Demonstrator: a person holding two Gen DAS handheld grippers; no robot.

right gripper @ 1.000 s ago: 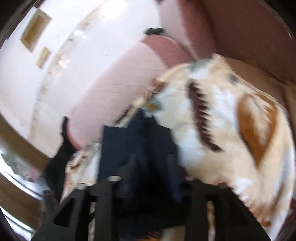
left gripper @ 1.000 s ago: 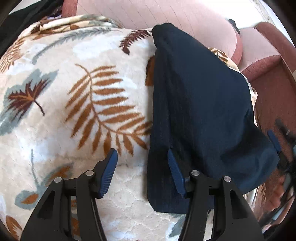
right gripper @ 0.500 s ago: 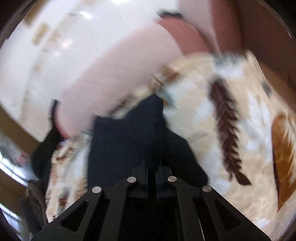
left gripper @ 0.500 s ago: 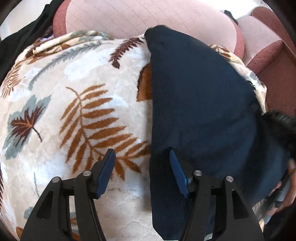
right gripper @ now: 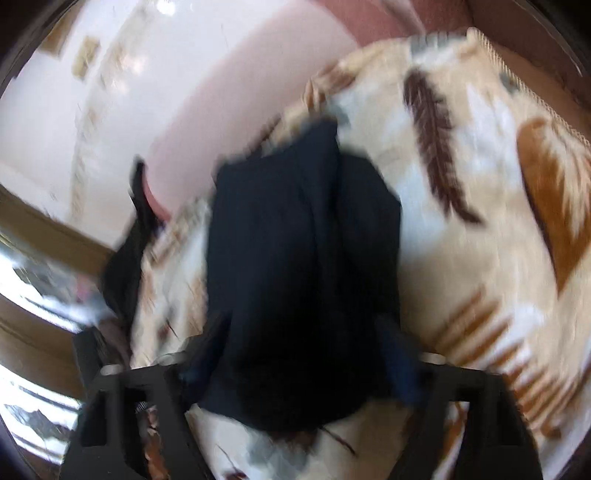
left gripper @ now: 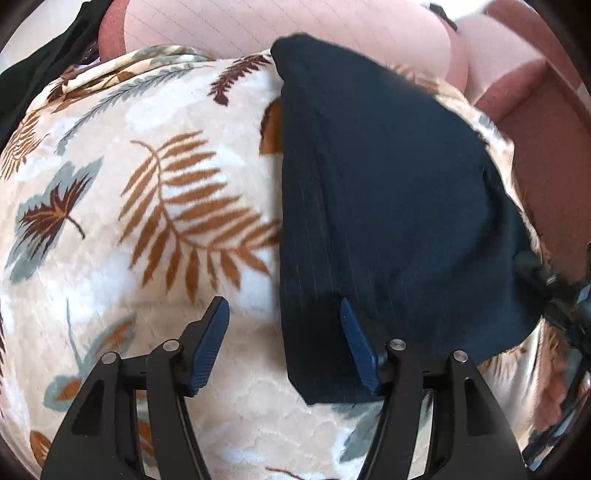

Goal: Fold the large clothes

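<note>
Leaf-print blanket [left gripper: 155, 229] bears navy garment [left gripper: 388, 192]; right jaws, previously clamped, reopening; left jaws open

Support surface: pink sofa [left gripper: 280, 33], seat covered by a cream plush blanket [left gripper: 110, 266] with brown fern and grey-blue leaf print. Navy folded garment [left gripper: 388, 192] lies flat on the blanket, right of the big brown fern, far end reaching the backrest. Black cloth [left gripper: 44, 62] draped at blanket's far-left corner.
</note>
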